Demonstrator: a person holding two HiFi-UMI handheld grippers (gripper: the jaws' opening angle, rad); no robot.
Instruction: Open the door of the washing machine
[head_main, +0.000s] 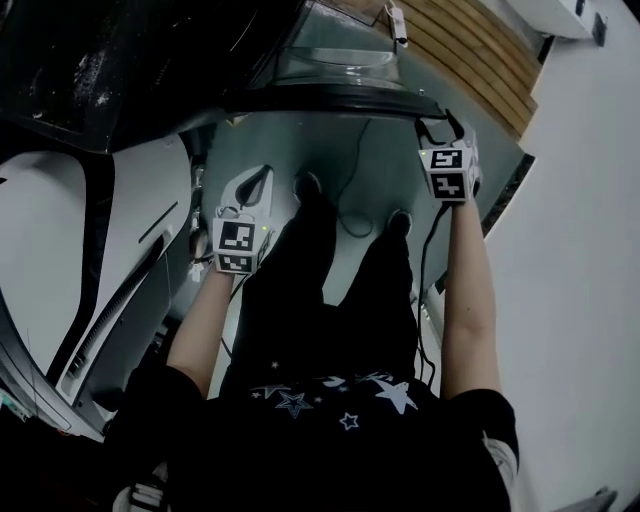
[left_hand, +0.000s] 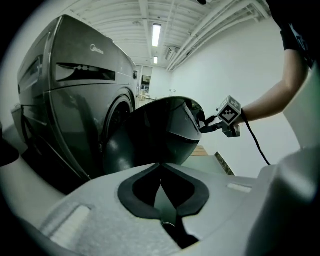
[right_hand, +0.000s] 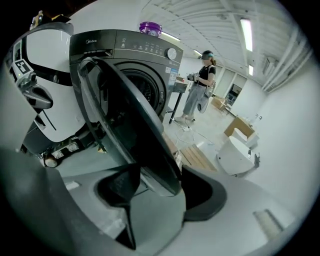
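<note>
The right gripper (right_hand: 162, 187) is clamped on the rim of the door (right_hand: 125, 115). The door's edge runs down between the jaws, with one dark pad on each side of it. In the left gripper view, this gripper (left_hand: 227, 117) shows at the door's (left_hand: 160, 130) far edge, with the person's forearm reaching back from it. The head view shows it (head_main: 440, 122) at the right end of the dark door (head_main: 330, 95), straight ahead of the person.

The door stands swung out from the washer (right_hand: 135, 55). The round drum opening (right_hand: 145, 90) shows beyond the gripper, behind the door. A purple thing (right_hand: 150, 27) sits on top of the washer, far above the gripper.

The left gripper (left_hand: 160, 172) is closed, its pad tips meeting with nothing held between them. It hangs apart from the door, which bulges ahead of it and just above its jaws. The washer's (left_hand: 75, 100) grey front rises ahead and to its left. From the head view, the left gripper (head_main: 258, 180) is held low over the floor (head_main: 350, 170), well to the left of the right one.

A white machine (right_hand: 50, 75) stands left of the washer, with the left gripper (right_hand: 30, 85) in front of it. Far off to the right gripper's right, another person (right_hand: 200, 85) stands on the floor. A wooden pallet (right_hand: 197, 157) lies nearer, just right of the door.
</note>
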